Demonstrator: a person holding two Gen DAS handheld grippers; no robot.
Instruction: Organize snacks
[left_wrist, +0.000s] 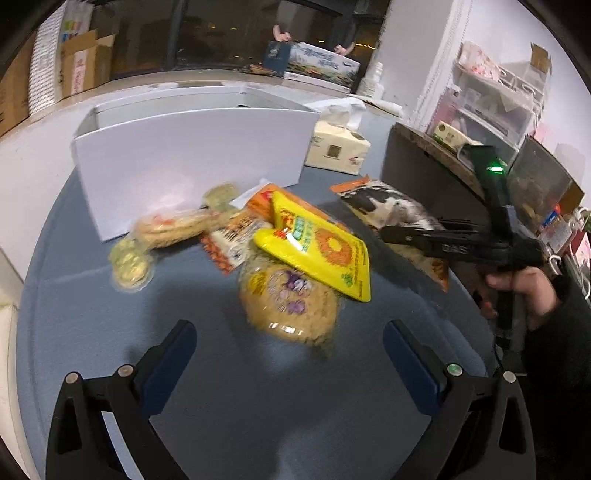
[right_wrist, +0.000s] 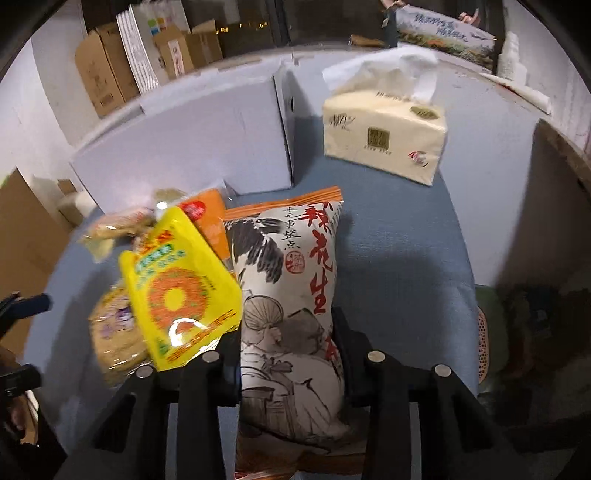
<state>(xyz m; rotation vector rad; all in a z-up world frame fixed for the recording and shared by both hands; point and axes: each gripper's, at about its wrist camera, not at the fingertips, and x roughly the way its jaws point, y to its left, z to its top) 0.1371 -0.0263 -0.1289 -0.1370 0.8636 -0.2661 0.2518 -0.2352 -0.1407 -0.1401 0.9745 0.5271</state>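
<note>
A pile of snacks lies on the blue table in front of a white box (left_wrist: 192, 147). A yellow packet (left_wrist: 317, 247) rests on a round cracker pack (left_wrist: 291, 310). My left gripper (left_wrist: 290, 354) is open and empty, just short of the cracker pack. My right gripper (right_wrist: 284, 350) is shut on a white peanut bag with ink drawings and red characters (right_wrist: 291, 295); the bag also shows in the left wrist view (left_wrist: 391, 210). The yellow packet (right_wrist: 177, 291) lies just left of that bag.
A tissue pack (left_wrist: 338, 147) stands right of the white box, also seen in the right wrist view (right_wrist: 384, 136). Small green cookie packs (left_wrist: 129, 262) lie at the left of the pile. A dark panel (left_wrist: 424, 166) stands at the right. Cardboard boxes (right_wrist: 110, 70) line the back.
</note>
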